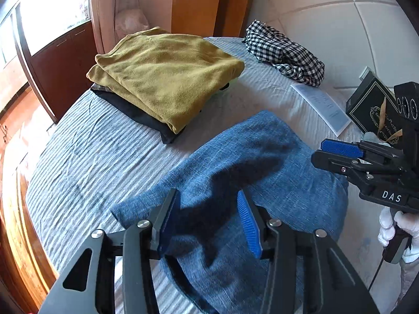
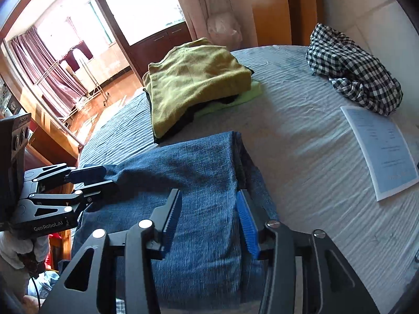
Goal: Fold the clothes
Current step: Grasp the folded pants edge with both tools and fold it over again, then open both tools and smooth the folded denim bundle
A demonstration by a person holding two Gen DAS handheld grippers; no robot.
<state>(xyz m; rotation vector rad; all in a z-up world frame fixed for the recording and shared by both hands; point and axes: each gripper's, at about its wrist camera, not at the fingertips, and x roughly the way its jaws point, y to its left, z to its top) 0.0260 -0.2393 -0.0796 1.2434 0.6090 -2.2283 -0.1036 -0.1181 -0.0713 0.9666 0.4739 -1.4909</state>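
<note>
Folded jeans (image 1: 262,172) near on the striped bed (image 1: 86,157), under both grippers; left gripper (image 1: 208,225) and right gripper (image 2: 208,222) half-open, gripping nothing; mustard sweater (image 1: 167,78) stacked beyond

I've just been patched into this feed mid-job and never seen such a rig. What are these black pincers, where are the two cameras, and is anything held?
Each pincer is a hand-held tool with a camera looking along its fingers. The left tool and right tool hover with jaws apart over the folded blue jeans on the bed; neither grips anything. Beyond lie a mustard top topping a folded stack, a crumpled checked garment and a paper sheet.
</note>
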